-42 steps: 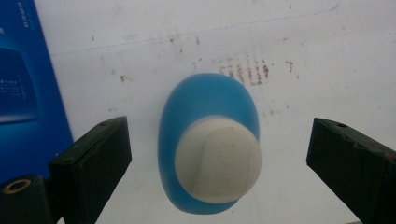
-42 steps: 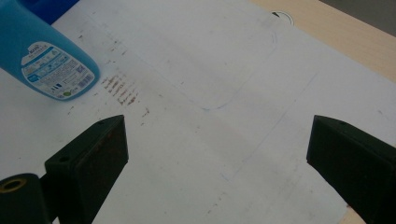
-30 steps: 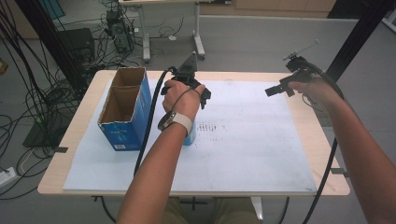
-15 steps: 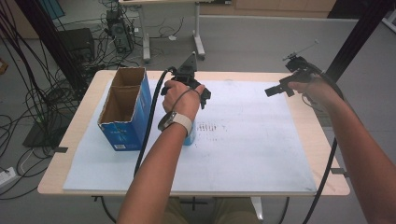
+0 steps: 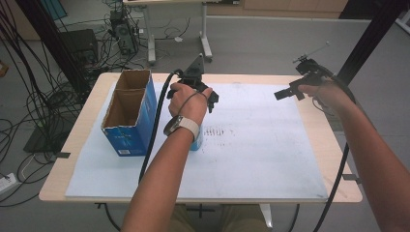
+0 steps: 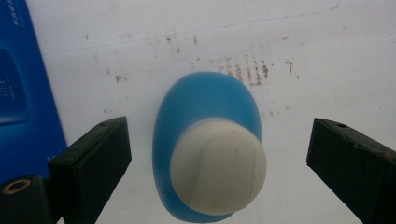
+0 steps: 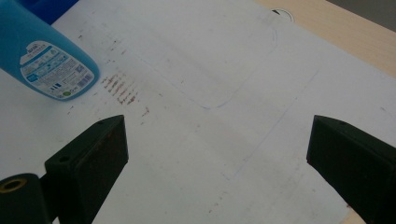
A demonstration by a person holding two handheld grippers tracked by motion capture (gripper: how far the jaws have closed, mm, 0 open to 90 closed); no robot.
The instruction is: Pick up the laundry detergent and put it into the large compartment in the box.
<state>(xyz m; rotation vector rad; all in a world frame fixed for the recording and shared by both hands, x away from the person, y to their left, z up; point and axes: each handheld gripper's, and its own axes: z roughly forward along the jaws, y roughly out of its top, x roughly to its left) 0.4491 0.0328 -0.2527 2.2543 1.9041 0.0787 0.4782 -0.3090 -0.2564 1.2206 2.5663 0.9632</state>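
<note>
A blue bottle (image 6: pixel 208 140) with a white cap (image 6: pixel 219 172) stands upright on the white mat. My left gripper (image 6: pixel 219 140) hangs straight above it, open, one jaw on each side of the cap and neither touching. From above, a sliver of the bottle (image 5: pixel 196 143) shows under the left wrist, with the left gripper (image 5: pixel 203 99) just beyond the hand. My right gripper (image 5: pixel 285 93) hovers open over the mat's far right corner, holding nothing. In the right gripper view the bottle (image 7: pixel 46 60) stands far off at upper left, beyond the open right gripper (image 7: pixel 217 140).
An open blue cardboard box (image 5: pixel 128 113) stands on the mat (image 5: pixel 251 159) just left of the bottle. Reddish smudges (image 5: pixel 217 131) mark the mat to the bottle's right. The wooden table edge (image 5: pixel 319 125) frames the mat. A cable (image 5: pixel 154 125) trails from the left gripper.
</note>
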